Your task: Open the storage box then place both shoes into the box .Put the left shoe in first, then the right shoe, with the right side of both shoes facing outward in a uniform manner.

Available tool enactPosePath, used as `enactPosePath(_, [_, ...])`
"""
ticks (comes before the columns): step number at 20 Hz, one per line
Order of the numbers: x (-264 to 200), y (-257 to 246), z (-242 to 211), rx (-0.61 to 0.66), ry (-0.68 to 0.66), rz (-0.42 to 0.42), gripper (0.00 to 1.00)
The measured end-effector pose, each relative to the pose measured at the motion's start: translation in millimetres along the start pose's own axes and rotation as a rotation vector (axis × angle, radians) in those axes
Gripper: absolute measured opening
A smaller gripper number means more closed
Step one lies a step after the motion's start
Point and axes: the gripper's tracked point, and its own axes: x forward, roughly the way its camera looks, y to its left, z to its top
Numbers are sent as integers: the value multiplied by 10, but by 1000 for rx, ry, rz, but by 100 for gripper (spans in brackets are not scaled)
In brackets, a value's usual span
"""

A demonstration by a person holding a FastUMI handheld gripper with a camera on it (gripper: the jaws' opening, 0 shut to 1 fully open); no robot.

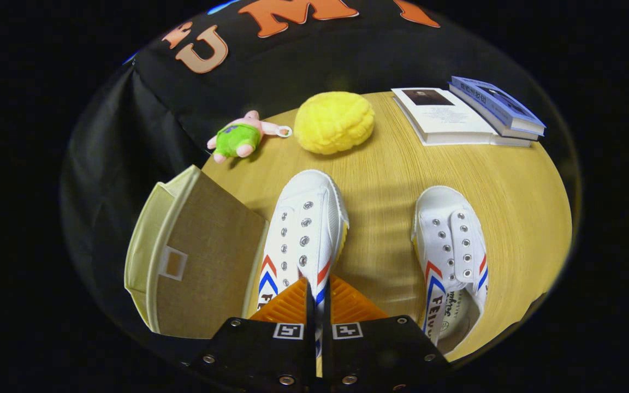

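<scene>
The storage box (197, 256) is a beige fabric one with a brown lid, still shut, sitting at the worktop's edge just left of the left shoe (303, 229). Both are white canvas sneakers with red and blue chevrons. The left shoe's rear sits pinched between the claw (319, 297) fingers, and the right shoe (451, 256) lies flat, well apart.

Well beyond the jaws, a fluffy yellow ball (334, 122) lies on the wooden table (511, 196). A pink plush toy in green shorts (241, 137) lies to its left near the table's edge. To its right are stacked books (470, 112).
</scene>
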Motion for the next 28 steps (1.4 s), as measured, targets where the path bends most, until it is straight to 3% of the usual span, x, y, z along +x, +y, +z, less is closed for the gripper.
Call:
enactPosePath(9, [-721, 1035, 623, -26, -134, 173, 5])
enactPosePath(17, [-400, 1982, 394, -125, -59, 305, 5])
enactPosePath(28, [156, 1978, -29, -316, 35, 209, 5])
